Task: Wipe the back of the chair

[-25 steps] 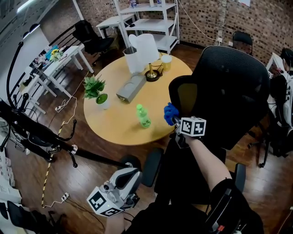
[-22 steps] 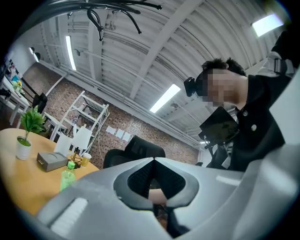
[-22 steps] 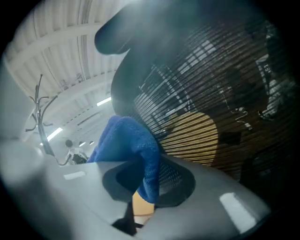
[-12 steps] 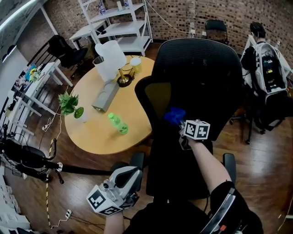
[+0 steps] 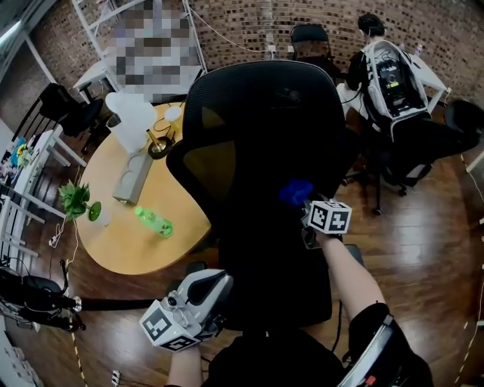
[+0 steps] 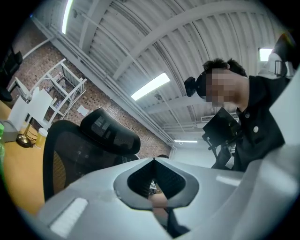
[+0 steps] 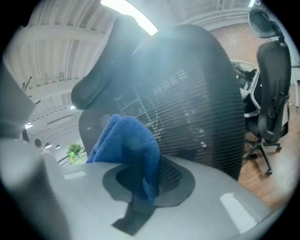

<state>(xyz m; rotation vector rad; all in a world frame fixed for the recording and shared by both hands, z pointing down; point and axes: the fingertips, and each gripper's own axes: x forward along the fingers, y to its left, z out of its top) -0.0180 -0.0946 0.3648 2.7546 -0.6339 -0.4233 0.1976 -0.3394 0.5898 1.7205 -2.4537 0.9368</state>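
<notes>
The chair back (image 5: pixel 265 136) was a black open-weave mesh, matt and finely ribbed. The cloth (image 7: pixel 129 145) was a blue, soft-piled fabric. The table (image 5: pixel 121 242) top was smooth pale wood with a low sheen, the floor (image 5: pixel 423 249) was glossy dark wood planking, and the wall (image 5: pixel 242 23) was rough brick.

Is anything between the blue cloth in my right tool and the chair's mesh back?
Nothing visible. The right tool is shut on the blue terry cloth, and the black mesh chair back lies directly beyond it, nothing between. Actual contact is unclear.
</notes>
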